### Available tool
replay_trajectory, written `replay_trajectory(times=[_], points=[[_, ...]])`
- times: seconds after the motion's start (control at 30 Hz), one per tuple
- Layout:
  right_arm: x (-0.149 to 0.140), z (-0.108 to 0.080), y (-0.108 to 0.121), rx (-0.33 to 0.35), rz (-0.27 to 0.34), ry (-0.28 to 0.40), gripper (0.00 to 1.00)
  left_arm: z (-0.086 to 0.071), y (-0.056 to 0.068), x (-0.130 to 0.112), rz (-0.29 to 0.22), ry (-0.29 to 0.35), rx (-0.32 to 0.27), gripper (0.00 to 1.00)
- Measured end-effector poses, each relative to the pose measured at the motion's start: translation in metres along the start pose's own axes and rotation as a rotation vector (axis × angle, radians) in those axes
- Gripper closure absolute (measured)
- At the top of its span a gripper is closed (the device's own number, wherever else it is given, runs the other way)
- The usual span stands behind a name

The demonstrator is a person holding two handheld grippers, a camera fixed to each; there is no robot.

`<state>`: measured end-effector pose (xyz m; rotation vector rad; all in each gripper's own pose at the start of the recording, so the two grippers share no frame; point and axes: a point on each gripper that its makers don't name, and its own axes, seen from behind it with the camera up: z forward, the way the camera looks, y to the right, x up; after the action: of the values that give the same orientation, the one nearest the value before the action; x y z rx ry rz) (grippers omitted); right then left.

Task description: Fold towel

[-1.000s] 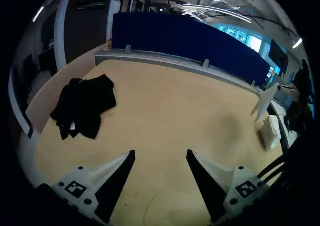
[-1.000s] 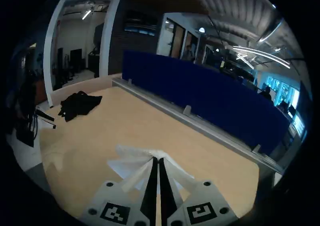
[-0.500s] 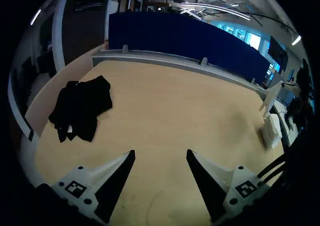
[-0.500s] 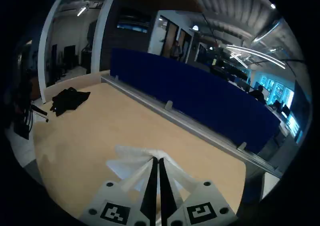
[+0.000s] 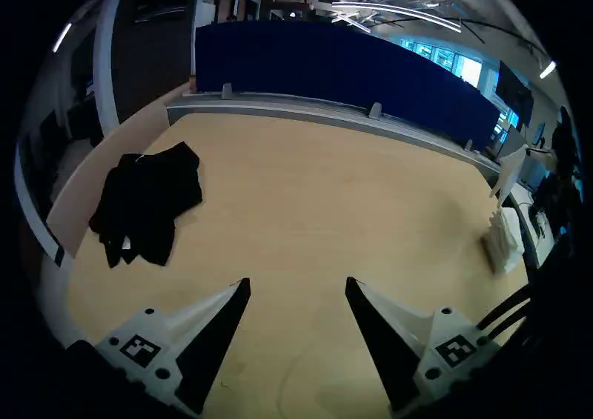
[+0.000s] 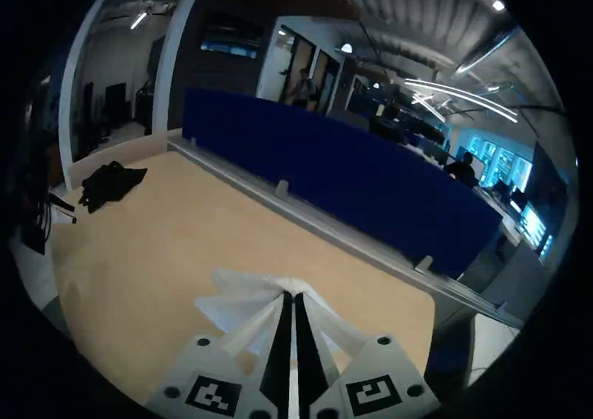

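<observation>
Table point(image 5: 311, 196) bears one black garment point(image 5: 144, 200); right claw point(image 6: 293, 295) pinches one towel point(image 6: 226, 306)

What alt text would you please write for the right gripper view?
The right gripper is shut on a bunched white towel above a light wooden table. A black garment lies near its far left corner; a blue partition lines the far edge.

One held towel point(image 6: 236, 300), one white stack point(image 5: 504, 242), one black garment point(image 5: 144, 200), one table point(image 5: 319, 196) — two claws, left claw point(image 5: 296, 300), right claw point(image 6: 293, 304)

No text, label or number can be read.
</observation>
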<state>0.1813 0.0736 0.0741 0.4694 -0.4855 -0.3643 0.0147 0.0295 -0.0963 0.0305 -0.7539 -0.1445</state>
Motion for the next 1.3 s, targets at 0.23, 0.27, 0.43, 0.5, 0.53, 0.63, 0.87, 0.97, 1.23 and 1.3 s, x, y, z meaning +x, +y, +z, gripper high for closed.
replay_trajectory(times=[0.23,0.27,0.43,0.5,0.53,0.63,0.87,0.97,1.23,1.3], points=[[-0.008,-0.004,0.020,-0.021,0.008,-0.007,0.98,0.003,0.006,0.002,0.002,-0.001,0.000,0.05],[-0.010,-0.005,0.022,-0.024,0.011,-0.008,0.98,0.003,0.007,0.002,0.004,-0.001,0.000,0.05],[-0.017,-0.008,0.029,-0.031,0.020,-0.015,0.98,0.004,0.012,0.003,0.015,-0.002,-0.001,0.05],[-0.020,-0.009,0.031,-0.033,0.022,-0.017,0.98,0.004,0.014,0.004,0.017,-0.003,-0.002,0.05],[-0.021,-0.009,0.032,-0.033,0.022,-0.019,0.98,0.004,0.015,0.004,0.017,-0.003,-0.003,0.05],[-0.025,-0.011,0.033,-0.037,0.025,-0.023,0.98,0.004,0.018,0.004,0.019,-0.004,-0.005,0.05],[-0.039,-0.024,0.037,-0.050,0.044,-0.034,0.98,0.002,0.023,0.004,0.027,-0.004,-0.009,0.05],[-0.049,-0.033,0.038,-0.055,0.060,-0.040,0.98,0.001,0.025,0.004,0.028,-0.004,-0.013,0.05],[-0.084,-0.057,0.035,-0.075,0.103,-0.076,0.98,-0.001,0.029,0.004,0.039,-0.006,-0.021,0.05],[-0.095,-0.063,0.035,-0.085,0.114,-0.092,0.98,-0.002,0.031,0.004,0.042,-0.006,-0.024,0.05]])
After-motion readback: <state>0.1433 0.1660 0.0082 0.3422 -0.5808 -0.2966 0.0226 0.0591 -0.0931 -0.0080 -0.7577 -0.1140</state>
